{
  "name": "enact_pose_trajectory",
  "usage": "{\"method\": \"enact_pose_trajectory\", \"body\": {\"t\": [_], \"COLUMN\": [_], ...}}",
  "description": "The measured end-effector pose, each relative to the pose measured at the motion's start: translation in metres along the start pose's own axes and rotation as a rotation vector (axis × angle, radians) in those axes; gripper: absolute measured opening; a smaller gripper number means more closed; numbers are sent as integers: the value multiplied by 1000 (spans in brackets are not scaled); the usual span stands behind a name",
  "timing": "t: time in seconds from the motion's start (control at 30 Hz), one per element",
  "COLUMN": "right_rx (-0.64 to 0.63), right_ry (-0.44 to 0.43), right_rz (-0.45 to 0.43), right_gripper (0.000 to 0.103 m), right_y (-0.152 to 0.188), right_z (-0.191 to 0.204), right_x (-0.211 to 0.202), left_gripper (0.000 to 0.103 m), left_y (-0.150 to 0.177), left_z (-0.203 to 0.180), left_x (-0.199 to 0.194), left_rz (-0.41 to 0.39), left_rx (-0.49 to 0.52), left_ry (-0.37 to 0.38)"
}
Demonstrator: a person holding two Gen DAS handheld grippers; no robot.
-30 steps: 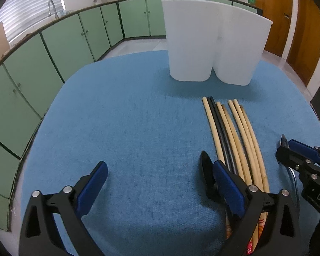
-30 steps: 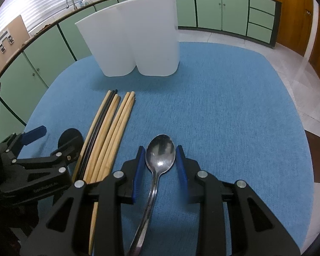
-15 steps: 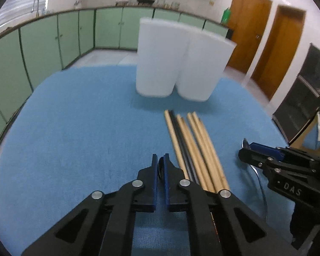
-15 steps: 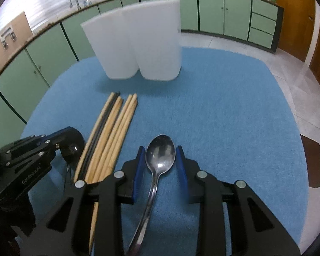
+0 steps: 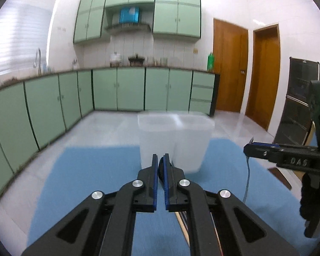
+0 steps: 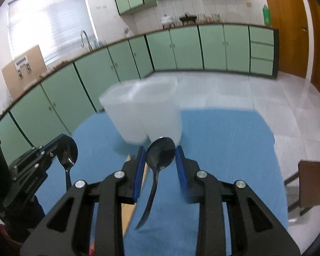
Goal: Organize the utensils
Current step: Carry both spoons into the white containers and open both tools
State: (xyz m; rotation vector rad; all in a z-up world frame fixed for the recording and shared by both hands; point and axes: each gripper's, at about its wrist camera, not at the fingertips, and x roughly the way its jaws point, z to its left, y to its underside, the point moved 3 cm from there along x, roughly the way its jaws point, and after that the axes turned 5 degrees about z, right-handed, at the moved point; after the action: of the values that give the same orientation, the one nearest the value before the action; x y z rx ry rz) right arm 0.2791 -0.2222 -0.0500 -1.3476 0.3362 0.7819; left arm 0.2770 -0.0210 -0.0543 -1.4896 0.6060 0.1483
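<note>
Blue-padded fingers of the left gripper (image 5: 160,164) fill the lower middle of the left wrist view, pressed almost together on the dark bowl of a black spoon (image 5: 160,167), seen edge-on. Its handle is hidden below the fingers. Straight ahead, beyond the fingertips, stand two white bins (image 5: 174,140) side by side on the blue worktop (image 5: 91,181), open tops upward. At the right edge the right gripper (image 5: 250,149) points inward, with a thin metal handle hanging beneath it.

From the right wrist view, the right gripper (image 6: 160,151) has its fingers clamped on either side of a steel spoon (image 6: 160,154), bowl forward, handle trailing down and back toward the camera. The bins (image 6: 141,115) lie directly ahead of the bowl, blurred. At left the left gripper (image 6: 59,147) holds the black spoon (image 6: 67,152), bowl up and handle hanging. Wooden sticks (image 6: 131,210) lie on the worktop (image 6: 224,149) under the fingers. Both hands look about equally near the bins; each spoon probably needs tipping upright over a rim.
</note>
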Motion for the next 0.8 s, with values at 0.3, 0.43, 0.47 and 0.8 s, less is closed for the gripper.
{"method": "enact_pose_trajectory", "body": {"t": [0.3,0.43,0.47,0.8], "right_rx": [-42,-38,-46,-88], "right_ry": [-8,29,54,176], "right_rz": [-172,-230,-244,-172], "right_gripper": [27,27,27,27], "right_y": [-97,-132,-140,-142], "right_z": [-5,-12,-13,-22], "right_x": [-29,-20,-13,69], "left_gripper": [5,5,5,5], "left_y": [-91,-125,-130,-121], "left_z": [-6,-10,-9,-4], "left_x": [-1,19,27,110], "left_rz": [-220,-293,-302,-234], "left_rx": [79,120,123,165], "left_ry": [-59,-127,-143,-225]}}
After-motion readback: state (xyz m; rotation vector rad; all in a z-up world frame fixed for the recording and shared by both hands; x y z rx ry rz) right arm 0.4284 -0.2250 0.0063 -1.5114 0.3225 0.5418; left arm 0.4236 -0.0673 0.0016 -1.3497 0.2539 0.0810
